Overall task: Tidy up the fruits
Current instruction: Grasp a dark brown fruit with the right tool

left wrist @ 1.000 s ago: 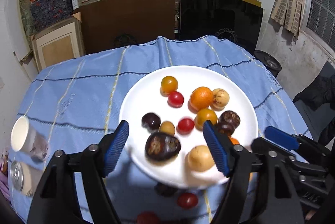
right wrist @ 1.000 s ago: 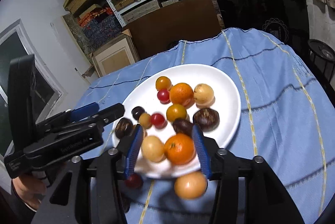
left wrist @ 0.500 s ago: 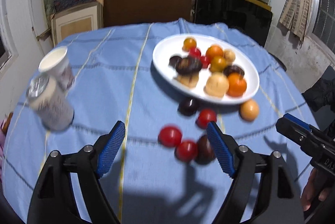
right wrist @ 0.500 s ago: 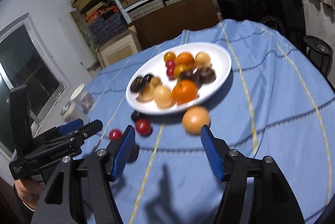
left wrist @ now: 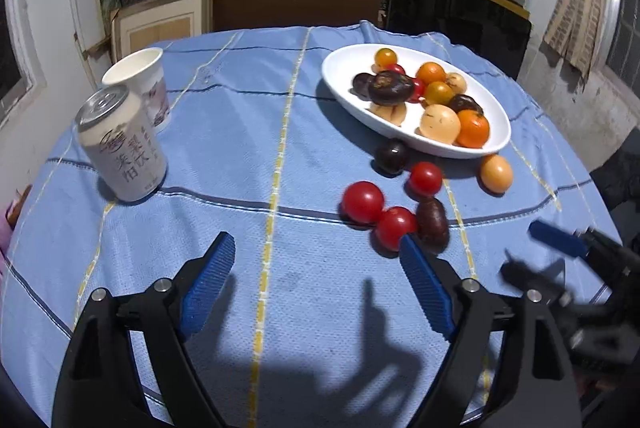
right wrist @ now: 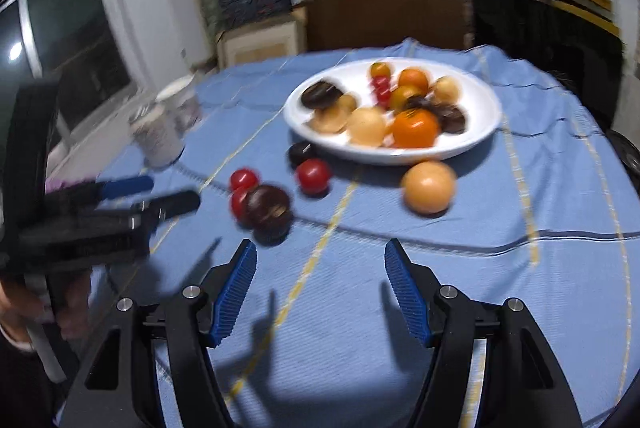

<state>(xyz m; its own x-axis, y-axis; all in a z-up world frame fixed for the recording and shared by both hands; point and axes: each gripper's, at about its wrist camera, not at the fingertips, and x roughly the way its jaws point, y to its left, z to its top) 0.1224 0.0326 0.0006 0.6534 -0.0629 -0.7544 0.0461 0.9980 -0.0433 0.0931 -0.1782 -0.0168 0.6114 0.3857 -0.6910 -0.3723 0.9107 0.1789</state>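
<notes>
Left claw (left wrist: 316, 284) apart, right claw (right wrist: 320, 290) apart, both empty; left view sharp, can (left wrist: 122, 144) and cup (left wrist: 140, 84) clear, right view blurred; plate (left wrist: 496, 140) of fruit on bench, three tomatoes (left wrist: 363, 203), two dark fruits (left wrist: 392, 156), one pale-orange fruit (left wrist: 496, 173) beside it

table (left wrist: 240, 156) | blue cloth | on it: plate (left wrist: 496, 140), can (left wrist: 122, 144), cup (left wrist: 140, 84), loose fruits (left wrist: 396, 204)

The right wrist view is motion-blurred: the can (right wrist: 157, 137) and cup (right wrist: 181, 103) smear together. In the left view, the right tool (left wrist: 560, 256) blurs at the frame's edge, and the left tool's finger (left wrist: 425, 278) covers part of a red tomato (left wrist: 395, 228).
</notes>
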